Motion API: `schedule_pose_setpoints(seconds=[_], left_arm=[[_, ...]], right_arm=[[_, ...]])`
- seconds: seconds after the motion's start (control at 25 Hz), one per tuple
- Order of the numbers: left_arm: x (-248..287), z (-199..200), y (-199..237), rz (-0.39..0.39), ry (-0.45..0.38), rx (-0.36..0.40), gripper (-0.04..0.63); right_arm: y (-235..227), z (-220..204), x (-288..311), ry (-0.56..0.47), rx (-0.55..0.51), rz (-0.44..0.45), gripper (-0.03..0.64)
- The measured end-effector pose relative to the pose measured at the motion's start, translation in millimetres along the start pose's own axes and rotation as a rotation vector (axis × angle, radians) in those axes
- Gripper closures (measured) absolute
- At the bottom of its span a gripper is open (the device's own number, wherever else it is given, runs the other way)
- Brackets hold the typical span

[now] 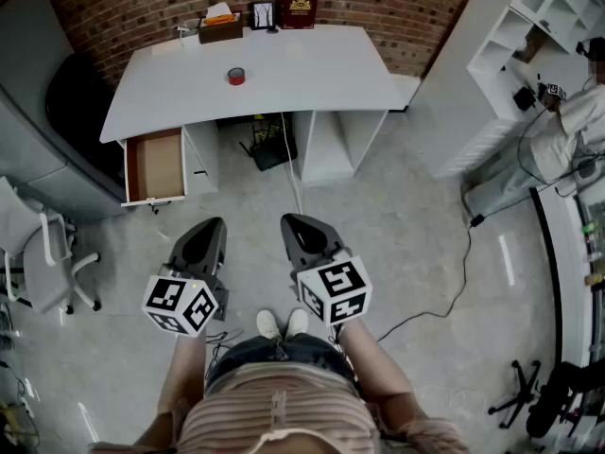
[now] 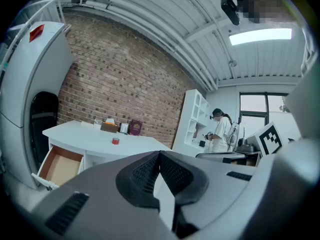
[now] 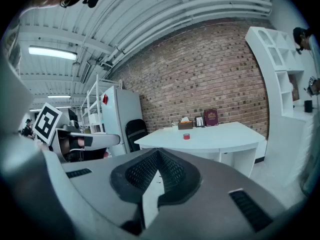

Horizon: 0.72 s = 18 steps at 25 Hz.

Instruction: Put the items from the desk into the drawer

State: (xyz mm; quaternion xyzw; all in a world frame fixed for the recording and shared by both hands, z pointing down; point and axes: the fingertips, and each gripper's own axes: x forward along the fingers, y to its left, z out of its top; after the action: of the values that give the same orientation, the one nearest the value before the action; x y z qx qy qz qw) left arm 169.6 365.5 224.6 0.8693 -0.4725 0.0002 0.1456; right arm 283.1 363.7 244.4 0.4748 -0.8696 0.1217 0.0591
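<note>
A white desk [image 1: 312, 74] stands against the brick wall, well ahead of me. On it lie a red tape roll [image 1: 236, 76], a tissue box [image 1: 220, 28], a small picture frame [image 1: 262, 14] and a dark red book [image 1: 299, 8]. The desk's left drawer [image 1: 155, 166] is pulled out and looks empty. My left gripper [image 1: 208, 232] and right gripper [image 1: 299, 228] hang side by side over the floor, far short of the desk, both shut and holding nothing. The tape roll [image 2: 115, 141] and drawer [image 2: 59, 168] show in the left gripper view; the tape roll [image 3: 186, 136] shows in the right one.
A grey office chair [image 1: 43, 253] stands at the left. A black cable [image 1: 444, 301] trails over the floor at the right. White shelving [image 1: 529, 26] and a person [image 1: 567, 130] are at the far right. A black box [image 1: 274, 149] sits under the desk.
</note>
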Motion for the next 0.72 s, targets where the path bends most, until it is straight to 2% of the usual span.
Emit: schedule_pose_setpoints(seconds=[0.24,0.72], left_arm=[[-3.7,2.8,17.7,0.020,0.007,0.047,0.584],[-5.0,-1.2,45.6,0.012,0.012,0.019,0.584]], right_arm=[[10.1,-0.3,13.8,0.000,-0.012,0.004,0.600],[21.9,-11.5,36.0,0.029,-0.008,-0.003,0.600]])
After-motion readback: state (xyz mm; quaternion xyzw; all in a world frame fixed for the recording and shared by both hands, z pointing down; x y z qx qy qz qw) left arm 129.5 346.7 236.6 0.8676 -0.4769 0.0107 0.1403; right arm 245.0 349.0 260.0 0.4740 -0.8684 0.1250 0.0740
